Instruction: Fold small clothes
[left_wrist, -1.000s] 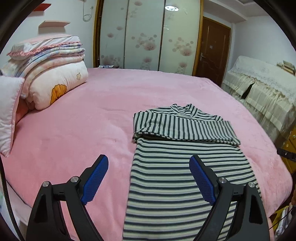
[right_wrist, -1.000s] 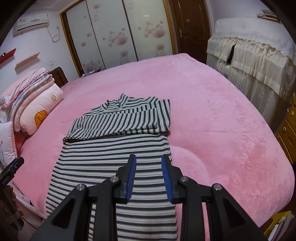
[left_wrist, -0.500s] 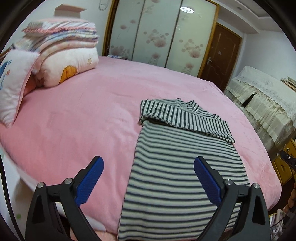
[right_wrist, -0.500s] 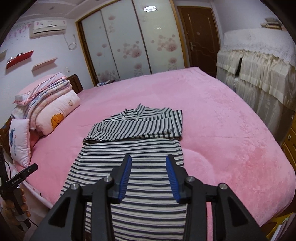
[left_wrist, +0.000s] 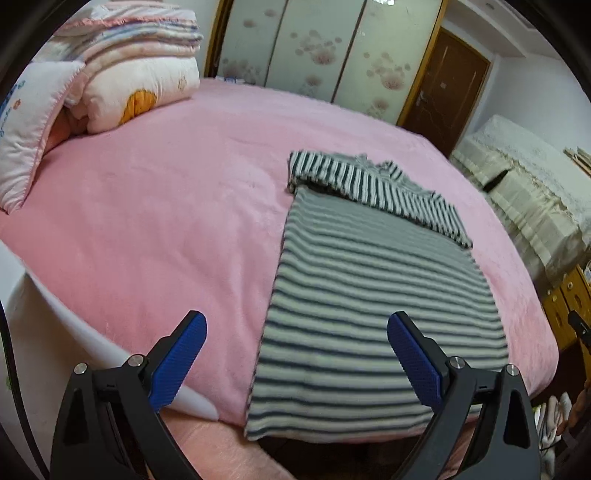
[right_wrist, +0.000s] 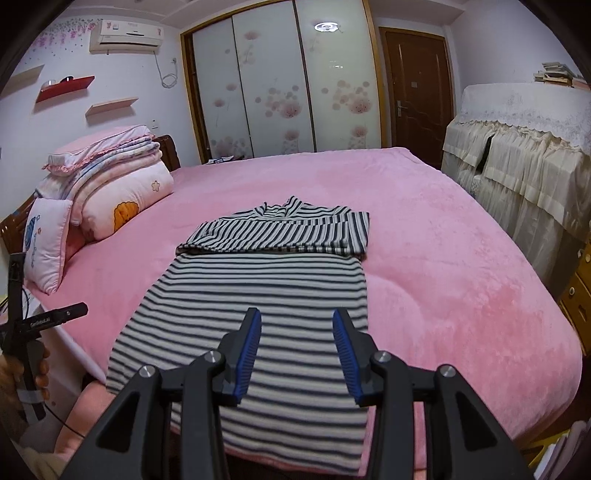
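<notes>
1. Your left gripper (left_wrist: 295, 354) stands spread wide, its blue pads (left_wrist: 177, 363) far apart with nothing pressed between them. Its jaws have just been opening further. It hangs above the near left corner of the striped shirt (left_wrist: 373, 291), the left pad over bare pink cover and the right pad over the stripes.

2. Your right gripper (right_wrist: 297, 350) is partly parted, and its jaws too have just been opening. Nothing is clamped: the cloth shows through the gap, below the pads (right_wrist: 249, 350) rather than between them.

3. The striped shirt (right_wrist: 258, 295) lies flat on the pink bed (right_wrist: 443, 258), its hem at the near edge (a little of it hangs over the side). Its sleeves are folded across the chest as a band near the collar, at the far end from you.

4. From the right wrist view, your left hand (right_wrist: 22, 373) shows at the lower left edge, wrapped round the handle of the other tool.

5. Farther out, a stack of folded quilts (right_wrist: 110, 173) sits at the head of the bed, with a small pillow (right_wrist: 44, 243) leaning just beside it.

6. Behind the bed stand the sliding wardrobe doors (right_wrist: 280, 92) with flower prints, a brown door (right_wrist: 417, 85) to their right, and a lace-covered cabinet (right_wrist: 524, 147) along the right wall.
</notes>
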